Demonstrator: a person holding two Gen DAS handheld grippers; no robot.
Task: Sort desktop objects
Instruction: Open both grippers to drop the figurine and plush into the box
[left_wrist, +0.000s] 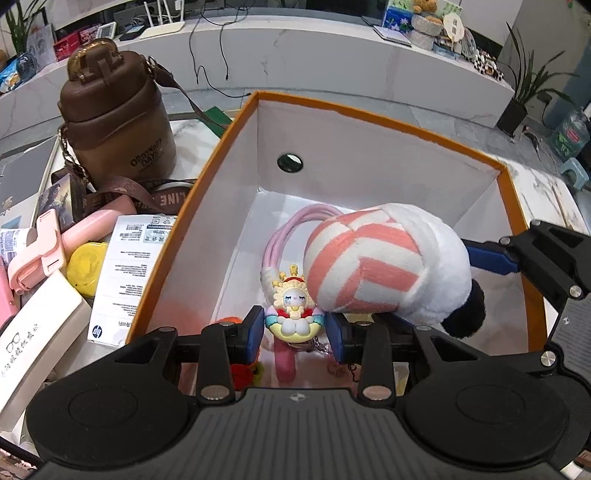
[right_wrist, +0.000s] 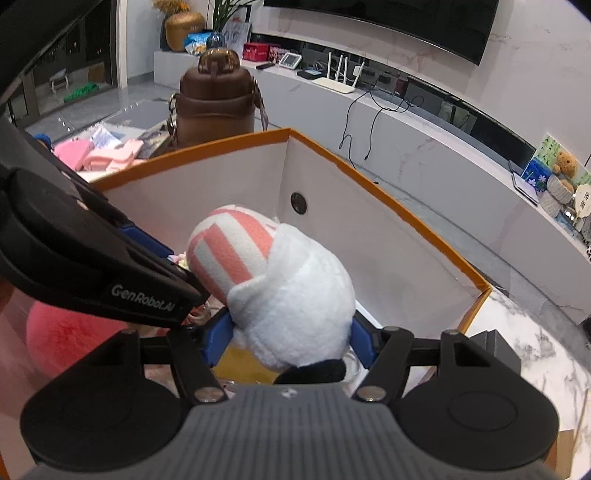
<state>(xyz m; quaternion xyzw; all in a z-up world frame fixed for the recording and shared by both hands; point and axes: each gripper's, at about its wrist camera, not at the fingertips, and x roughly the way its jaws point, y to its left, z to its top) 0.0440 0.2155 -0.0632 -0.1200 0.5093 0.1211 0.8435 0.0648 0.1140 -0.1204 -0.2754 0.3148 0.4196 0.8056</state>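
An orange-rimmed box (left_wrist: 207, 177) with white inner walls sits on the marble table (right_wrist: 517, 332), and a brown bottle (left_wrist: 118, 118) stands just beyond the box's far left corner. Inside the box, the right claw (right_wrist: 291, 341) is closed on a pink-and-white plush toy (right_wrist: 280, 288). Just beside the plush, the left claw (left_wrist: 295, 332) pinches a small cartoon figurine (left_wrist: 293, 314), with a pink cable coil (left_wrist: 284, 236) behind it.

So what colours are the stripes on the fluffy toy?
Pink and white stripes on the plush toy, clearest in the right wrist view.
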